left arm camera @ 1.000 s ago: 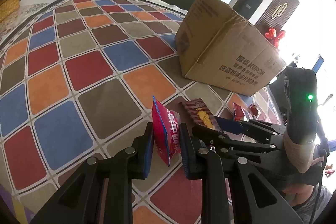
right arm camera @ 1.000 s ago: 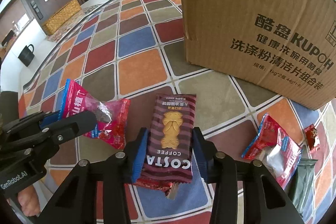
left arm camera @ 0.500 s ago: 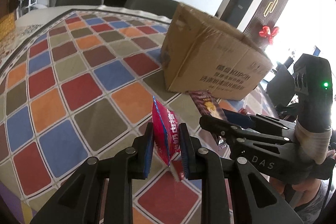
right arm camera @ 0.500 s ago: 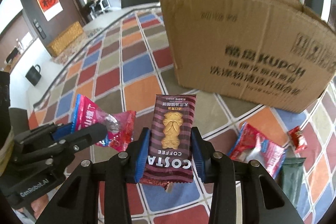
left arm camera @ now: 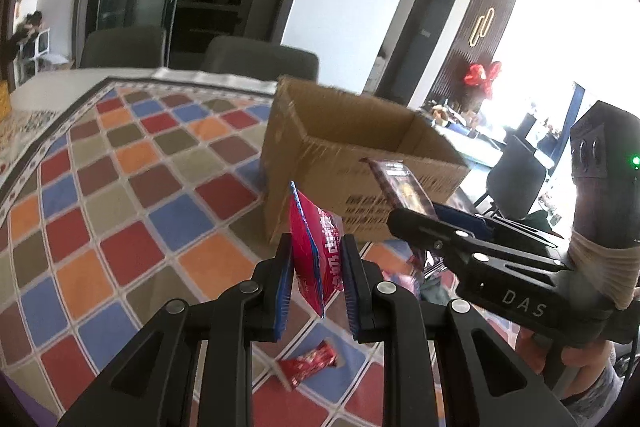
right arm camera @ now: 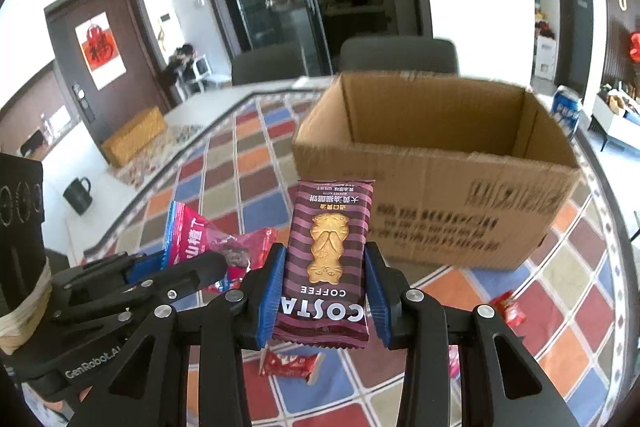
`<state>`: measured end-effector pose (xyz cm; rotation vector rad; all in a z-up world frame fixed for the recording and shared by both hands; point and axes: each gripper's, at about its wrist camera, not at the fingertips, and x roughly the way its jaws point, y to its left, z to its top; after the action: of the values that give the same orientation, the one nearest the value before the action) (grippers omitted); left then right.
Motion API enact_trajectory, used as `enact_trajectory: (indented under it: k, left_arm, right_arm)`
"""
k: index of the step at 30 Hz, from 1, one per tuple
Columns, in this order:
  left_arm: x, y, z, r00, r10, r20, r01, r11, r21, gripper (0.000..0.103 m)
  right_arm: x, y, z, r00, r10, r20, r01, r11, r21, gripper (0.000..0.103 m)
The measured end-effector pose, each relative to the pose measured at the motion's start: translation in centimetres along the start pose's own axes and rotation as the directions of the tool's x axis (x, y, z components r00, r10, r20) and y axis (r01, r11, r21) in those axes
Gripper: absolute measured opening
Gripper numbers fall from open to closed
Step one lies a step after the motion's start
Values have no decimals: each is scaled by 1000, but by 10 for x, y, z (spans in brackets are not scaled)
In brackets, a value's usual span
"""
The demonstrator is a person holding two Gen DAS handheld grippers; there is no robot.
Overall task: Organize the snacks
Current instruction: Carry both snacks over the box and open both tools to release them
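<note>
In my right gripper the jaws are clenched on the two long edges of the Costa biscuit pack, so the pack lies flat between the blue pads with its printed face up to the camera; I judge this edge grip lets it fall flat when I release. My left gripper has its jaws closed on the red snack bag, squeezed on its two faces, so the bag stands on edge, low in the centre of the left wrist view. In the right wrist view the same bag shows at the lower left, just beside the biscuit pack.

Both snacks are in the air, above the checkered tablecloth. Behind them, in the centre right of both views, stands the open cardboard box, its inside looking empty as far as I see. I think both packs are held high to pass over its near wall.

Under the grippers a small red wrapper lies on the cloth at the bottom centre, and another red packet at the lower right. These wait for later, I suppose.
</note>
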<state>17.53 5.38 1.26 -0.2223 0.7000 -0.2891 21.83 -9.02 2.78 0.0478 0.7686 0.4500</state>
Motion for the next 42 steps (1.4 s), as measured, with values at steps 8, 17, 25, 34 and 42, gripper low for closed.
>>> enact_trajectory:
  k: [8,17,25,34,42]
  left_arm:
    - [-2,-24,32,998,-20,63,16,998,61,23]
    - [4,-44,69,994,-32,107,21,994,104,23]
    - [25,-51,104,994,-18,108,3,991,135,23]
    - [65,-46,125,999,3,51,-9,993,120,23]
    - [91,-40,130,995,97,3,-96,988,122,45]
  right_arm:
    - [-29,-14,25,994,-34,101,32,999,21,40]
    - [-43,-33,53,984,-74,164,70,997,33,40]
    - [-33,-51,77,981,-106,161,102,994,31,40]
    - [-13,-69,95,981,-141,131,137,990,35,40]
    - [10,-79,102,974,-215,76,213,977,28,49]
